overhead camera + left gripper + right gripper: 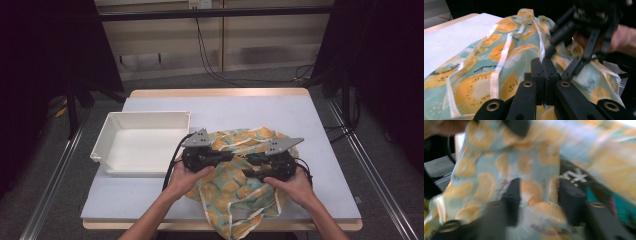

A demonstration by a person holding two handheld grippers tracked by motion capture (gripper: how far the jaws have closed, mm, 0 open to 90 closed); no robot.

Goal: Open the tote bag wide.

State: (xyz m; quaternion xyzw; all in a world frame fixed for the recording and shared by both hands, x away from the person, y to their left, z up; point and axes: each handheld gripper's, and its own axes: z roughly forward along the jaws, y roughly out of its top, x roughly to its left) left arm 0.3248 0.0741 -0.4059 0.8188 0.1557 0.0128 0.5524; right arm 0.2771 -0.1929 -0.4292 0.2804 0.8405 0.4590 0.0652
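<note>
A thin teal cloth [235, 187] printed with orange fruit slices and edged in white lies bunched at the table's front middle, one end hanging over the edge. Both grippers are over it, jaws pointing at each other. In the left gripper view my left gripper [543, 72] is shut on a raised fold of the cloth [499, 62]. The right gripper [560, 60] hovers just beyond it. In the blurred right gripper view my right gripper [541, 200] stands open, with a bulge of cloth [534, 190] between its jaws. From above, the left gripper [229, 156] and right gripper [248, 161] nearly meet.
A white empty tray [107, 150] stands at the left of the pale table [250, 107], close to my left hand [187, 177]. Cables trail from both grippers. Dark stands and metal rails flank the table on the floor.
</note>
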